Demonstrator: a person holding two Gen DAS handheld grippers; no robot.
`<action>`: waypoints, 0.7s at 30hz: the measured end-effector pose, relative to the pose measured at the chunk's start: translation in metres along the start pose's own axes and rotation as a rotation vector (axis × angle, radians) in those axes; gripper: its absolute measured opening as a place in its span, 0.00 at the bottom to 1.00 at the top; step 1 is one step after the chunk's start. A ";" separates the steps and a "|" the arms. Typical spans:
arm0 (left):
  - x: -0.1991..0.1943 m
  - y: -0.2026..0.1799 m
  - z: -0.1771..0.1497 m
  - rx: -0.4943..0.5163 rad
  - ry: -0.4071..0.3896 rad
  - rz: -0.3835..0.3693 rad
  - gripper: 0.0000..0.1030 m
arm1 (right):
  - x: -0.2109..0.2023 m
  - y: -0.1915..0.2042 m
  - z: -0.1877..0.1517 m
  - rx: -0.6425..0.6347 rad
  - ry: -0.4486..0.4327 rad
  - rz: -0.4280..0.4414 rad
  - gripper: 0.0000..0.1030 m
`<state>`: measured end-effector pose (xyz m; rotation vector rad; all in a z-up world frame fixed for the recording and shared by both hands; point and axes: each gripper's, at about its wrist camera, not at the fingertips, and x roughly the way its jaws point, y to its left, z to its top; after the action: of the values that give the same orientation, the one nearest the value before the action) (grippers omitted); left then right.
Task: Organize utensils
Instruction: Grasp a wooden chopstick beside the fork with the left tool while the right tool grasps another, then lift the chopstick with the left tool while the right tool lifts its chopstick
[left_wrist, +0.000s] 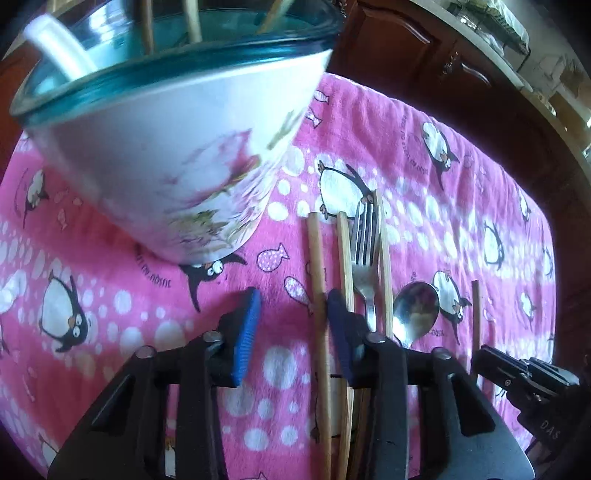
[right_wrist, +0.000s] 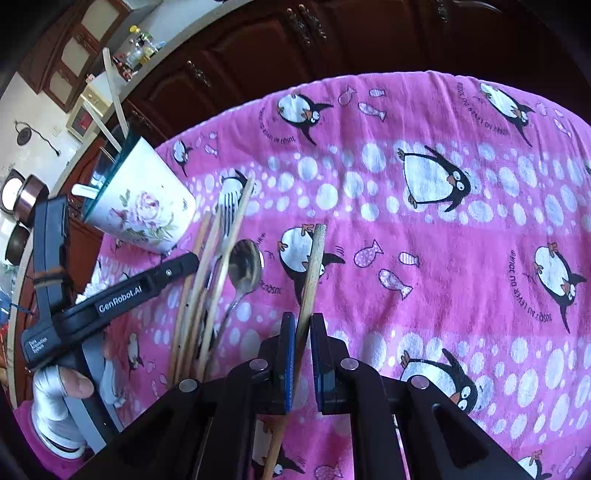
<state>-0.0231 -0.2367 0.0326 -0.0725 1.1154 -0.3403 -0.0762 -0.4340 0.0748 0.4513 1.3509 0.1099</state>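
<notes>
**Item 1, right claw** (right_wrist: 303, 325): clenched on a single wooden chopstick (right_wrist: 312, 269), which runs up between the blue pads. The stick's far tip sits over a penguin print; whether it is clear of the cloth cannot be told.

**Item 2, left claw** (left_wrist: 293, 306): released. The leftmost chopstick (left_wrist: 317, 273) of the loose group lies between its pads, close to the right-hand pad and well off the other.

**Item 3, loose group**: two more chopsticks, a fork (left_wrist: 365, 236) and a metal spoon (left_wrist: 415, 306), lying side by side on the pink penguin cloth (left_wrist: 461, 206) that covers the tabletop.

**Item 4, floral bowl** (left_wrist: 166, 147): teal rim, standing to the left of the group and already holding several chopsticks and a white spoon handle.

**Handling note**: judged from the layout, the step is gathering chopsticks for the bowl.
- Centre the left pads on that one stick before you squeeze, so the neighbouring stick and fork are not dragged along.
- Carry the right-hand stick over the rim end down.
- Let go low, since the bowl looks top-heavy with long handles.

**Markings**:
- "GenRobot.AI" (right_wrist: 120, 293) on the left tool's arm.
- A small "Data Acquisition System" label (right_wrist: 37, 345) on its body.
- "DAS" (left_wrist: 550, 430) on the right tool.
- The curved print on the cloth is not reliably legible.
</notes>
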 end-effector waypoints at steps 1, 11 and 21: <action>0.001 -0.002 0.000 0.014 0.005 -0.023 0.14 | 0.003 0.001 0.000 -0.005 0.015 -0.004 0.07; -0.030 0.027 -0.040 0.058 0.073 -0.094 0.06 | 0.012 0.004 0.007 -0.018 0.028 -0.066 0.11; -0.046 0.045 -0.060 0.077 0.078 -0.067 0.30 | 0.024 0.007 0.026 -0.045 0.038 -0.111 0.20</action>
<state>-0.0840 -0.1735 0.0363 -0.0280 1.1776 -0.4487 -0.0448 -0.4258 0.0595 0.3372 1.4055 0.0568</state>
